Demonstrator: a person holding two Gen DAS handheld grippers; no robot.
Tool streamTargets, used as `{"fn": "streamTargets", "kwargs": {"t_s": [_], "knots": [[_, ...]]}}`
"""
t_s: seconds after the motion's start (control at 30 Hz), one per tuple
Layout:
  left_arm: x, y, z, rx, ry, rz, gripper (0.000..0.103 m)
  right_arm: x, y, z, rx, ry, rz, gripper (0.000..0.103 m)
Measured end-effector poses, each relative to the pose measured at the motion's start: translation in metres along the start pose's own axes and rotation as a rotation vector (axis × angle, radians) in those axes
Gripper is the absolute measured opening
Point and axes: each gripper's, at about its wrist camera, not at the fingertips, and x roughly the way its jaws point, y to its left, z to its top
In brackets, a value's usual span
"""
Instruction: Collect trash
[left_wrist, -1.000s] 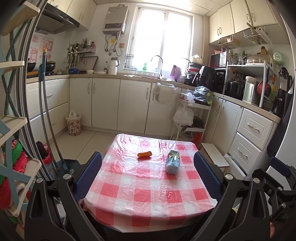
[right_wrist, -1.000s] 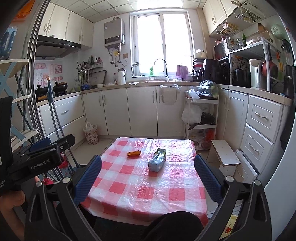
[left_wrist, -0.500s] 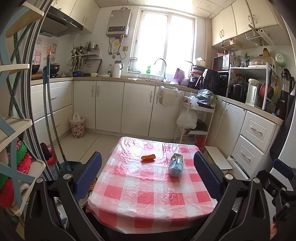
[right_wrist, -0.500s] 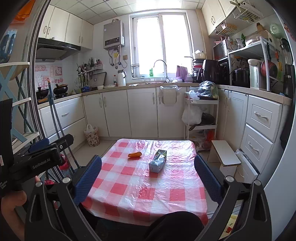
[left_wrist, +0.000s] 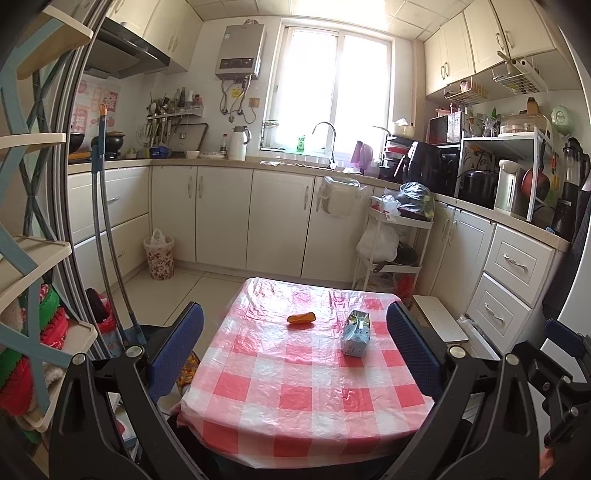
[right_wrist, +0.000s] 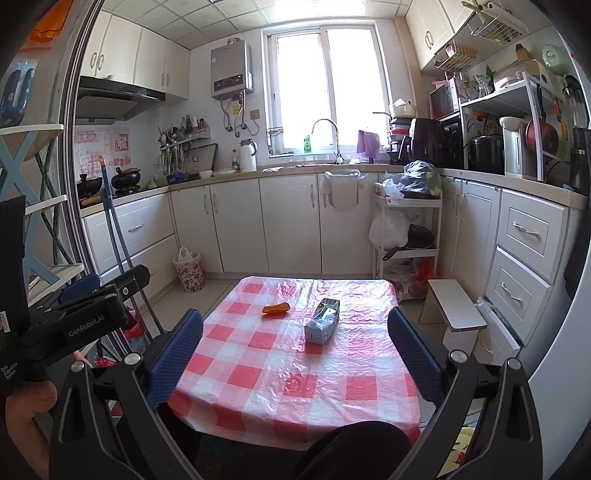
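Observation:
A small orange wrapper (left_wrist: 301, 318) and a crumpled silver-blue carton (left_wrist: 356, 333) lie on a low table with a red-and-white checked plastic cloth (left_wrist: 295, 391). They also show in the right wrist view: the wrapper (right_wrist: 276, 308) and the carton (right_wrist: 323, 326). My left gripper (left_wrist: 295, 354) is open and empty, held above the table's near half. My right gripper (right_wrist: 295, 354) is open and empty, also well short of the trash. A floral waste bin (left_wrist: 160, 254) with a plastic liner stands on the floor by the left cabinets.
White cabinets line the back and right walls. A white trolley (left_wrist: 397, 251) with bags stands behind the table. A small white stool (right_wrist: 452, 308) sits right of the table. Mop poles (left_wrist: 107, 236) and a shelf rack (left_wrist: 33, 258) stand at the left.
Both grippers have tilted up and drawn back a little, so the table sits lower in both views. The trash has not moved.

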Motion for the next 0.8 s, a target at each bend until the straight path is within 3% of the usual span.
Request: {"fn": "streamTargets", "kwargs": {"t_s": [0.8], "knots": [[-0.0077, 0.0043, 0.0046, -0.003, -0.021, -0.001, 0.096, 0.0019, 0.0031, 0.0027, 0.022, -0.001, 0.042, 0.096]]}}
